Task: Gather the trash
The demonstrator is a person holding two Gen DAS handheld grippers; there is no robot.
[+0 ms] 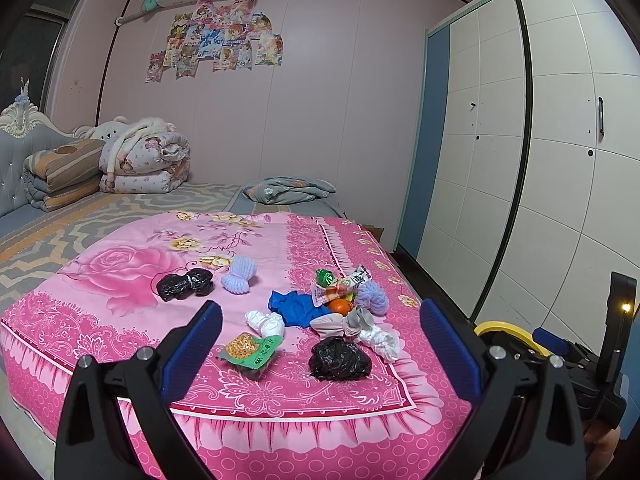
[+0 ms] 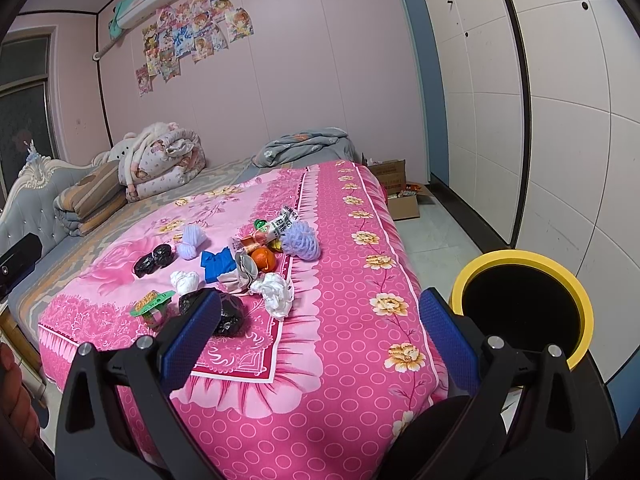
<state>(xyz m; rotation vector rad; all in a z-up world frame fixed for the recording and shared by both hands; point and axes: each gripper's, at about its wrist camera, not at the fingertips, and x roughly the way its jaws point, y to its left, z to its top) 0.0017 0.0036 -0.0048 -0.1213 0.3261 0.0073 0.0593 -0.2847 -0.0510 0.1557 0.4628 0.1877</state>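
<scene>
A bed filled most of both views, covered with a pink floral bedspread whose frilled edge ran across the lower frame. Pale pink walls rose behind, with posters at the upper left of the left wrist view and a white wardrobe down the right side. Folded quilts sat at the left by the headboard.

The trash lay scattered mid-frame on the bedspread: a black bag nearest the edge, a snack cup just left of it, white crumpled tissue, a blue scrap, an orange and a second black bag further back (all close together, some touching).

A yellow-rimmed bin stood on the floor at the lower right of the right wrist view, beside the bed, with bare pale floor behind it.

The left tongs and right tongs were both spread wide, holding nothing, short of the bed's edge.
</scene>
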